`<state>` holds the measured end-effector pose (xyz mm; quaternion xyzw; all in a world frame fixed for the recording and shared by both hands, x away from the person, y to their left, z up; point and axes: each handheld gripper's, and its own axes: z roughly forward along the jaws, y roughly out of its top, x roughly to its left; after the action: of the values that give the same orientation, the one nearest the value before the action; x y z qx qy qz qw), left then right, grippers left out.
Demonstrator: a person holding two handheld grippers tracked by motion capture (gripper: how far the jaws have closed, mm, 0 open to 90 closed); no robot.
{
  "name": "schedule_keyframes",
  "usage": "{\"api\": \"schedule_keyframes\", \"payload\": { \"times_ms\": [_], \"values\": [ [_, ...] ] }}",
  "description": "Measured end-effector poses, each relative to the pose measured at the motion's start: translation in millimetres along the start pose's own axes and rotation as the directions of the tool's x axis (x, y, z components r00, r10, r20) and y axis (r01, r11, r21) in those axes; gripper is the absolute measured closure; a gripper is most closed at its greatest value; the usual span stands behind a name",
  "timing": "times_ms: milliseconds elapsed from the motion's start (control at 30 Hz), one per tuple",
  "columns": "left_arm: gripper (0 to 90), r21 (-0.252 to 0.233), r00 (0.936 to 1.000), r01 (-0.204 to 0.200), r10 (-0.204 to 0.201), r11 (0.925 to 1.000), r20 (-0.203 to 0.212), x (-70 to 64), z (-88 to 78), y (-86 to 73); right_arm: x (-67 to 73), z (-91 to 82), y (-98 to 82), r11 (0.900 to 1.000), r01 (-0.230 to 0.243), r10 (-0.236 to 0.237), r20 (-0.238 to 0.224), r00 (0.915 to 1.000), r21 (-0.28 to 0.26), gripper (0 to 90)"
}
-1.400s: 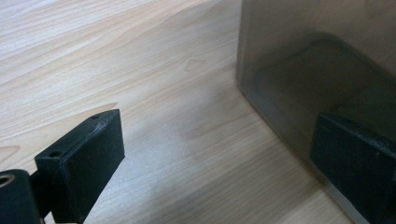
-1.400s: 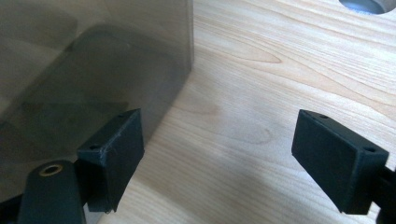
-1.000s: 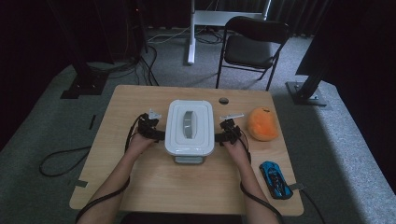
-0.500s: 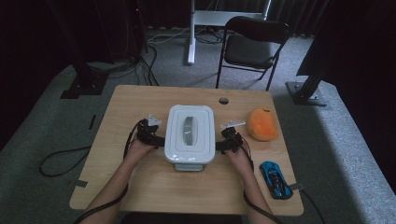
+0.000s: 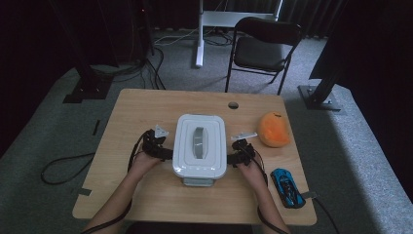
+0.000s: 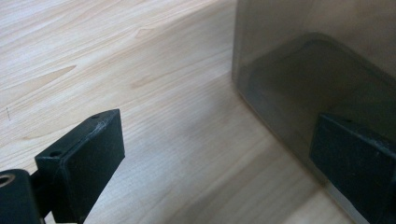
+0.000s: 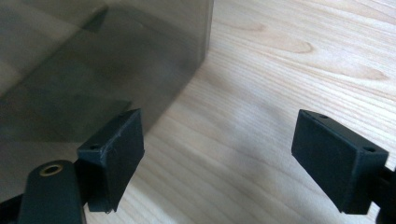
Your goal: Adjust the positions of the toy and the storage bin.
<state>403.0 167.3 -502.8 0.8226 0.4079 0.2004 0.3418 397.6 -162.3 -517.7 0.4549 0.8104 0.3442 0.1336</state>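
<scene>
A white lidded box point(image 5: 199, 145) with a grey handle sits mid-table. My left gripper point(image 5: 163, 152) is at its left side and my right gripper point(image 5: 238, 157) at its right side. In the left gripper view the jaws point(image 6: 219, 140) stand open over bare wood, and the right-hand jaw lies against the box's translucent wall point(image 6: 317, 70). In the right gripper view the jaws point(image 7: 224, 135) are open too. There the left-hand jaw lies along the box wall point(image 7: 93, 56). Neither pair of jaws has anything between its pads.
An orange rounded soft thing point(image 5: 273, 129) lies right of the box. A blue toy car point(image 5: 286, 187) sits near the front right corner. The wooden table point(image 5: 146, 107) has a cable hole point(image 5: 233, 105) at the back. A folding chair point(image 5: 263, 48) stands beyond the table.
The box and both hands have moved together toward the table's near edge. Both pairs of jaws have stayed open.
</scene>
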Motion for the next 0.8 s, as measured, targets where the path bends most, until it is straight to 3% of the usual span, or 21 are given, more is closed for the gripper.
{"api": "schedule_keyframes", "payload": {
  "times_ms": [433, 800],
  "values": [
    [3.8, 0.002, 0.9997, -0.015, 0.015, 0.9999, 0.018, -11.5, -4.9, -8.0, 5.7, -12.0, -10.4, 1.0, 0.024, -0.024, 0.01, 0.9997, 0.001, 16.4],
    [3.7, 0.016, 0.9967, -0.069, 0.068, 0.9975, 0.045, -28.7, -12.0, -11.1, 5.0, -23.8, -25.1, 1.0, 0.023, -0.023, 0.026, 0.9994, -0.019, 16.4]
  ]
}}
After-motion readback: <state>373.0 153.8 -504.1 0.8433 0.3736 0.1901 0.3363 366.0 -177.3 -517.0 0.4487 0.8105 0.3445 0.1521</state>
